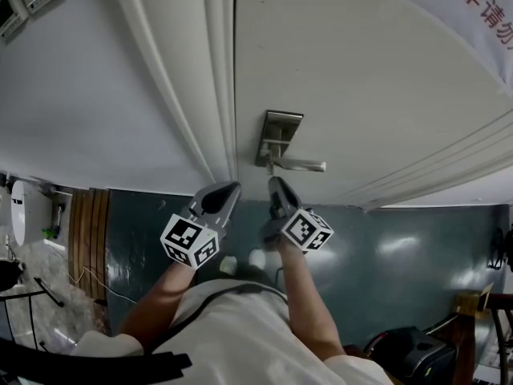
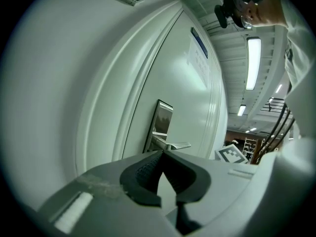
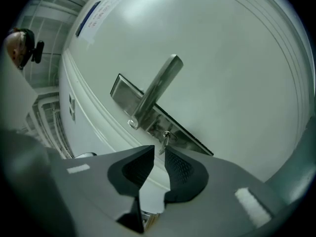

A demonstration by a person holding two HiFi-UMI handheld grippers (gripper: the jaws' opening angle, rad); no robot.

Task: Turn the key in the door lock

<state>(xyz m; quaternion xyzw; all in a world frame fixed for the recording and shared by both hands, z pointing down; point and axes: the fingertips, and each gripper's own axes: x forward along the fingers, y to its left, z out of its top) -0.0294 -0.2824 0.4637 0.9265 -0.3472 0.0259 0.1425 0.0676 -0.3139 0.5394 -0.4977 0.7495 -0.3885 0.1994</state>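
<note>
A white door carries a steel lock plate with a lever handle. In the right gripper view a small key sticks out of the plate below the lever. My right gripper is open, with a narrow gap between its pads; the key's head stands just beyond the tips and is not pressed. In the head view the right gripper sits right under the handle. My left gripper is shut and empty, a little left of the handle, and points at the door's edge.
The white door frame and a grey wall lie left of the door. A sign with red print hangs on the door's upper right. Below are a dark floor, a wooden panel and a black bag.
</note>
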